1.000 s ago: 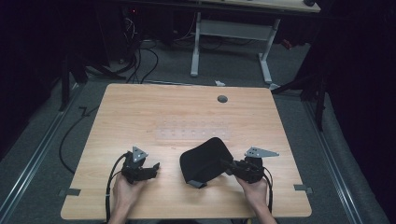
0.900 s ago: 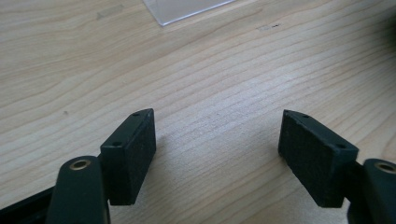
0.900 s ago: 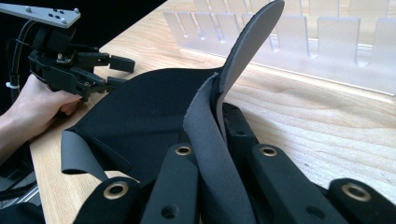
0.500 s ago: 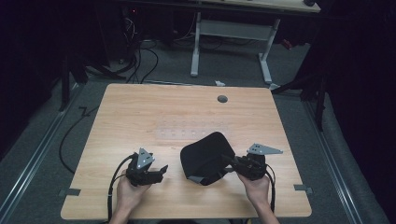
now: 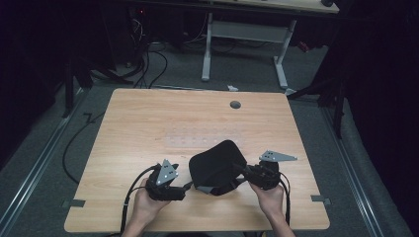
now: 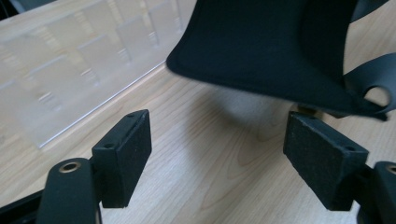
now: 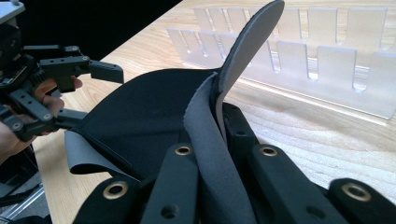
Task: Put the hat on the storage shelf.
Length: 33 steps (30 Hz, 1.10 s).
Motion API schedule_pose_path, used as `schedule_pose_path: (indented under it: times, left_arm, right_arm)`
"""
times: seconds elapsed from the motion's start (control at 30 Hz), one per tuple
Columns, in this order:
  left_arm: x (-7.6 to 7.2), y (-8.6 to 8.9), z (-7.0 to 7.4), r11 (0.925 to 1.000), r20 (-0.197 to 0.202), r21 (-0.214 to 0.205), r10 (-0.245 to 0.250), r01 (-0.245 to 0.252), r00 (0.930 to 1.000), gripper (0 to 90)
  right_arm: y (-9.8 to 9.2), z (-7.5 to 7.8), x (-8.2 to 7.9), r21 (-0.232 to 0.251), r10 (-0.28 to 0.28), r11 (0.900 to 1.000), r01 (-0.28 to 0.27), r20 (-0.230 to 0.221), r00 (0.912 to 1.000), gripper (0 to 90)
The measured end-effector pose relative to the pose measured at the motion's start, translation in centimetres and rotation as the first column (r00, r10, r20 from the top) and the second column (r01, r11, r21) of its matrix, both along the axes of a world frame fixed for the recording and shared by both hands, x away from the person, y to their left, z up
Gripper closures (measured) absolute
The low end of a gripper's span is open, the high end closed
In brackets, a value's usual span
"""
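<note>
Right gripper (image 5: 245, 174): jaws pinch the pad's (image 5: 217, 165) edge, holding it above the bench (image 5: 148, 123). Left gripper (image 6: 219, 154): jaws spread, empty, just beside the pad.

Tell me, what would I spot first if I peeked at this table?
You'd spot the floppy black cloth piece near the front of the wooden table, pinched at its edge by the right gripper. The left gripper sits beside it with its jaws open and nothing between them. Behind them lies a clear plastic rack with slots, hard to notice from above.
</note>
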<state>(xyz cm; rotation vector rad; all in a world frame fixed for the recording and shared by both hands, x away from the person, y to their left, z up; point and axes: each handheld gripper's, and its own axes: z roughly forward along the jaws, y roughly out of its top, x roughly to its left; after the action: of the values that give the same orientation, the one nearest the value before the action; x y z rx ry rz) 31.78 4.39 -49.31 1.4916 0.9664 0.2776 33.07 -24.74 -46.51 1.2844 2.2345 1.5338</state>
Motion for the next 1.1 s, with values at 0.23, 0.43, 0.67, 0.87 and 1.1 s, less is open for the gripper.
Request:
schedule_pose_path:
  times: [0.23,0.43,0.67,0.87,1.1]
  left_arm:
    - [-0.5,-1.3,0.4,0.9988,0.016,0.026,-0.042,0.041,0.9990,24.3]
    - [-0.6,-1.9,0.6,0.9974,0.029,0.048,-0.054,0.053,0.9981,24.3]
    - [-0.4,-2.0,0.3,0.9962,0.035,0.071,-0.053,0.050,0.9980,25.2]
    - [-0.4,-1.7,0.5,0.9973,0.053,0.069,-0.029,0.025,0.9981,29.5]
    - [-0.8,-1.8,0.6,0.9963,0.042,0.057,-0.066,0.064,0.9969,39.8]
  right_arm:
    - [0.2,0.2,-0.1,-0.021,0.002,0.9998,-0.002,-0.011,0.9999,85.1]
    - [0.4,0.4,-0.2,-0.033,-0.001,0.9995,0.000,-0.016,0.9999,84.9]
    - [0.9,0.3,-0.2,-0.030,0.014,0.9994,-0.014,-0.009,0.9999,84.9]
    - [1.7,0.7,-0.8,-0.021,0.040,0.9990,-0.039,0.034,0.9986,84.7]
    - [2.3,0.7,-0.6,0.022,0.057,0.9981,-0.058,0.024,0.9981,84.5]
